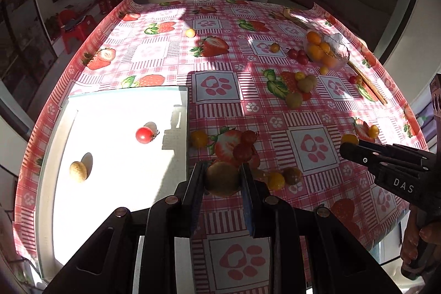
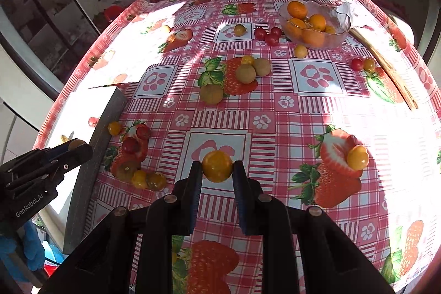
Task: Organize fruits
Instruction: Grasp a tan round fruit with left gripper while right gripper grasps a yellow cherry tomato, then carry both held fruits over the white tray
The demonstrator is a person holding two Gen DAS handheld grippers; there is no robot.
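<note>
While sorting proceeds, the left gripper (image 1: pixel 222 178) pinches a brown fruit (image 1: pixel 222 178) just right of the white tray (image 1: pixel 121 211), presumably to join the red tomato (image 1: pixel 144 134) lying there. From the right wrist, the right gripper (image 2: pixel 217 167) clamps a yellow tomato (image 2: pixel 217 166), well short of the glass bowl (image 2: pixel 341 26).

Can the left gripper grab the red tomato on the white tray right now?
Probably not yet: the left hand-held gripper is already shut on a round brownish-green fruit. The path to the small red cherry tomato on the flat white tray looks open.
</note>
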